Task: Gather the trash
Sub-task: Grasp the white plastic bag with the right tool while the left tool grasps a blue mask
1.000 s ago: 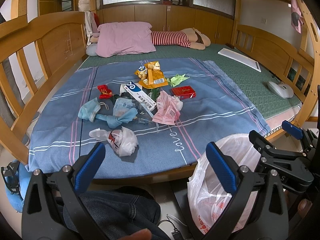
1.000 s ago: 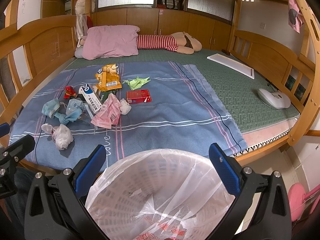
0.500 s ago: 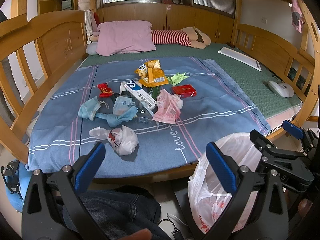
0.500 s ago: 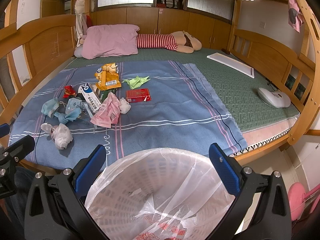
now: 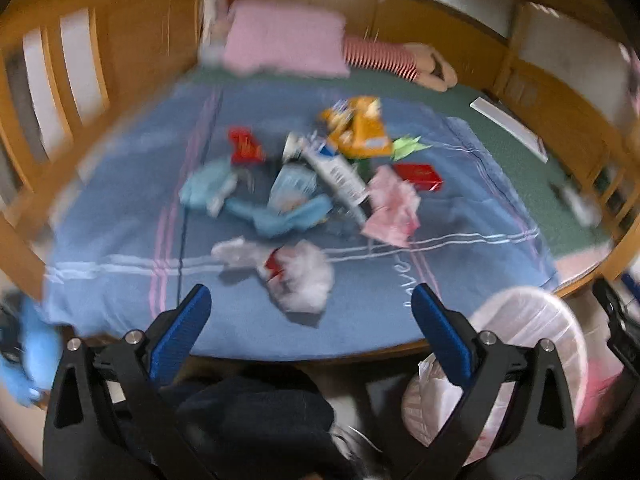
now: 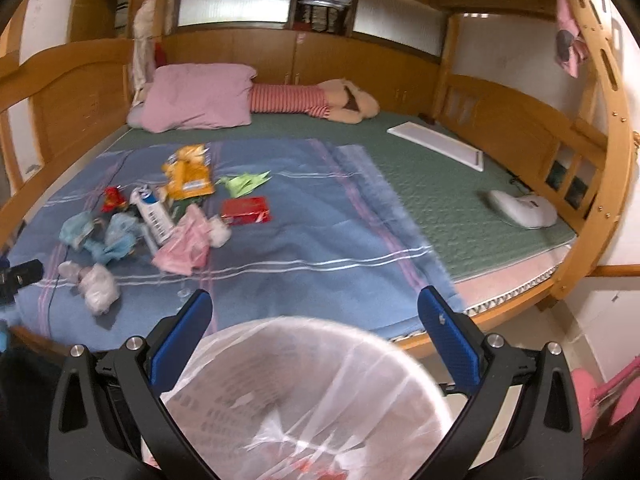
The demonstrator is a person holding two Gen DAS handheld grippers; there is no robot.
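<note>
Left wrist view: my left tongs [image 5: 306, 312] apart, jaws closing, nothing between. White crumpled bag [image 5: 298, 276] lies at 12 o'clock just ahead on blue sheet [image 5: 120, 216], long axis 10-to-4; "love" on the sheet. Right tongs [image 6: 316, 312] apart, hovering over lined bin [image 6: 304, 392], farther off.
</note>
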